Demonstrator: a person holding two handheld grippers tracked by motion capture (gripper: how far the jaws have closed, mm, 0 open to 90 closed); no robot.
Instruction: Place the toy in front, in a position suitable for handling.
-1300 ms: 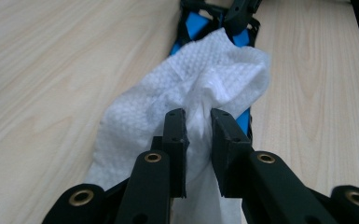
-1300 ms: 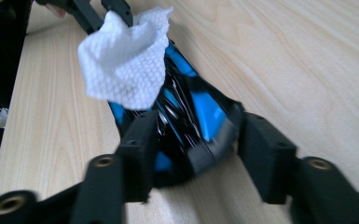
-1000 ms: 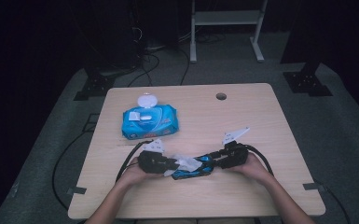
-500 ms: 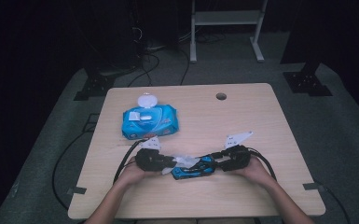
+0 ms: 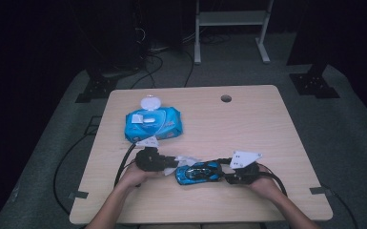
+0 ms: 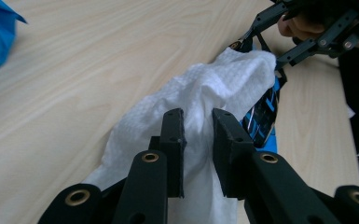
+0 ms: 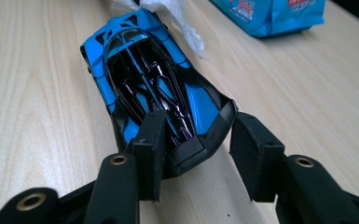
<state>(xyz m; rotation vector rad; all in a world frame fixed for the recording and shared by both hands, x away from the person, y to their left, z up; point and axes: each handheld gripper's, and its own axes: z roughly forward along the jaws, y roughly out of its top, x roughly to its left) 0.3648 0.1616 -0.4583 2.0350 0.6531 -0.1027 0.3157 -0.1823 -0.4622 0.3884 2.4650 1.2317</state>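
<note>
A blue and black toy car [image 5: 200,171] lies near the front edge of the wooden table [image 5: 248,124]. My right gripper [image 5: 225,172] comes in from the right. In the right gripper view it [image 7: 199,123] is shut on the car [image 7: 140,65] at its tail end, one pad on each side. My left gripper [image 5: 174,164] reaches in from the left, shut on a white wipe [image 5: 187,160]. In the left gripper view the wipe [image 6: 205,88] runs from between the pads [image 6: 198,126] and drapes over the car's [image 6: 261,121] far end.
A blue pack of wet wipes [image 5: 153,123] with its round lid flipped open lies behind my left hand, also seen as the pack [image 7: 270,14] in the right gripper view. A small hole [image 5: 226,98] sits near the table's far edge. Cables trail off both grippers.
My right gripper has shifted toward the near edge with the car, which now lies more level across the table. The left gripper with the wipe has hardly moved.
</note>
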